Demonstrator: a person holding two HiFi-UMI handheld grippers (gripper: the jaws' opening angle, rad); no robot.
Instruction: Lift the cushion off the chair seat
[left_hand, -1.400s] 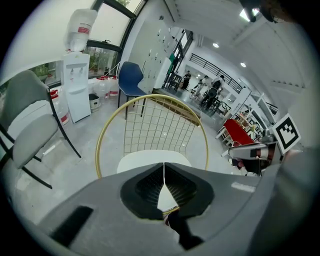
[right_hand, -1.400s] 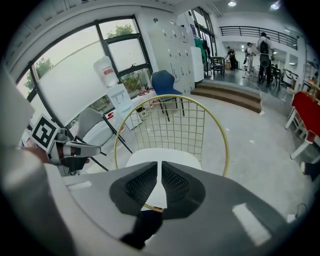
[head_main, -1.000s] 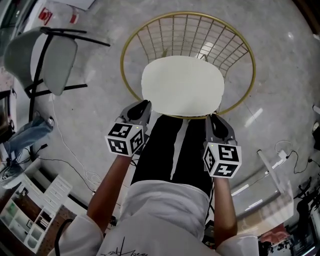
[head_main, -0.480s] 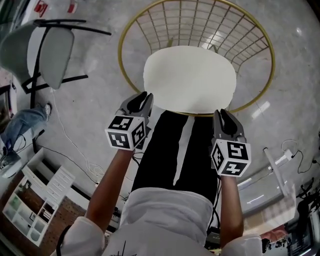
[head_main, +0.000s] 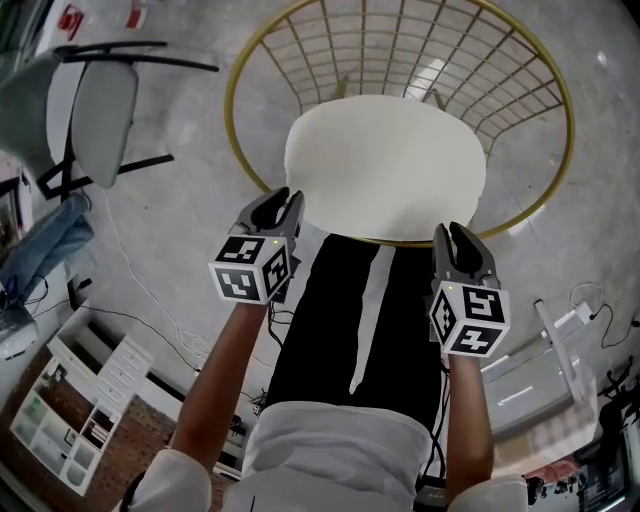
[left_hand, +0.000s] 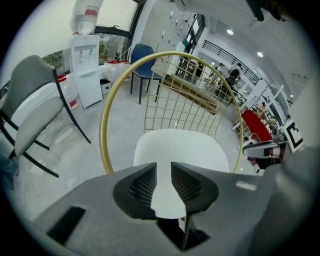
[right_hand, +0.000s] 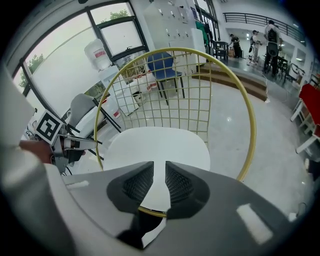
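White cushion (head_main: 385, 165) on wire chair (head_main: 232, 120): left gripper (head_main: 283, 198) and right gripper (head_main: 452, 232) flank its lower edge, jaws just opening, empty, ready to grasp.

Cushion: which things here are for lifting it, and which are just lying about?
For the job:
cushion
gold wire chair under it
left gripper and right gripper, jaws just been opening, nothing between them yet

Just lying about:
grey chair
white shelf unit
water dispenser
blue chair
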